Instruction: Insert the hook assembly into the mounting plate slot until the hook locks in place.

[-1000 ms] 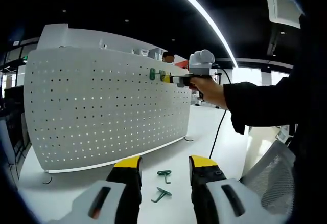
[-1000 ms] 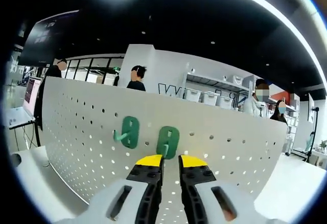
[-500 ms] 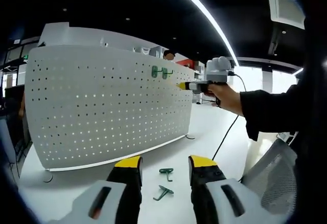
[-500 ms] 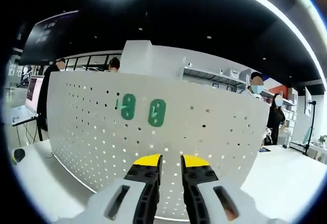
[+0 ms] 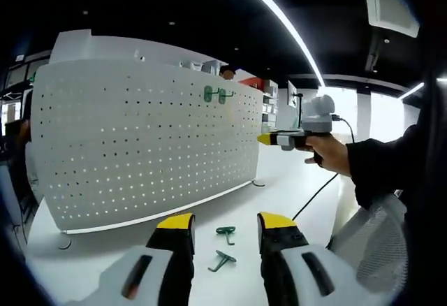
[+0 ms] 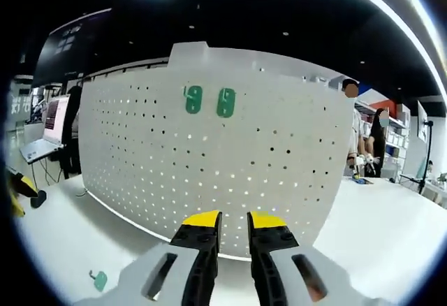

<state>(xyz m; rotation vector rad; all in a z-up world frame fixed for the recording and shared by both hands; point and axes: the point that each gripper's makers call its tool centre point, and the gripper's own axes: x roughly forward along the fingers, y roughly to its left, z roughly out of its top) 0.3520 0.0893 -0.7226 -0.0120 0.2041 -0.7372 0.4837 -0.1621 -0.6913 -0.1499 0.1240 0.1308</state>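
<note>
Two hooks up, two left on the table

The pegboard [image 6: 209, 145] fills mid-frame, two hooks [image 6: 209, 101] hanging near its top. Spare hooks [image 5: 223, 246] lie on the table [image 5: 91, 257], bottom centre. Both grippers, left [image 5: 223, 226] and right [image 6: 226, 220], have jaws apart, empty. Next, one probably picks up a spare.

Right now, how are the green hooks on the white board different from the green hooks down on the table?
The hooks on the board hang high up near the top of the pegboard, side by side and upright. The hooks on the table lie flat and loose, pointing different ways, in front of the left gripper. Both pairs are the same green.
</note>
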